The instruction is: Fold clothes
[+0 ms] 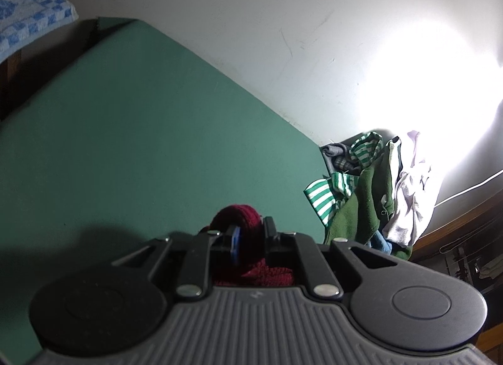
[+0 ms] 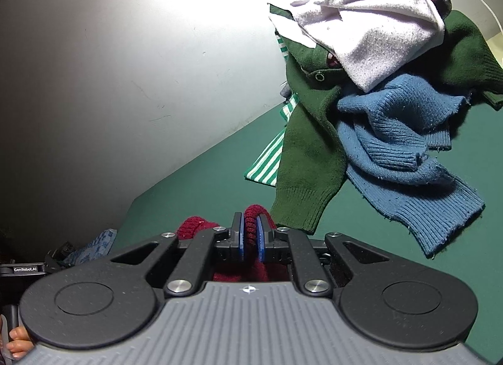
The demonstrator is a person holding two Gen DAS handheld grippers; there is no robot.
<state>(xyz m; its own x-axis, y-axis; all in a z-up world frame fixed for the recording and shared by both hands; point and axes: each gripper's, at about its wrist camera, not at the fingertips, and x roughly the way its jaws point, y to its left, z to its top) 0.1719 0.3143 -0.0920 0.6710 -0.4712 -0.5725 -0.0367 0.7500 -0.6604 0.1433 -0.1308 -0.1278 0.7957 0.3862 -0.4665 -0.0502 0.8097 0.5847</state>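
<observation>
Green table (image 1: 141, 132) against white wall (image 1: 251, 3) (glare-lit)

Maroon knit (image 2: 251, 217), green table (image 1: 125, 145), blue sweater (image 2: 402, 145), green-white striped cloth (image 1: 320, 192).

Green table (image 1: 125, 132), clothes pile (image 2: 361, 88)

clothes pile (image 2: 361, 88) on table (image 2: 195, 195), against wall (image 2: 94, 82)
</observation>
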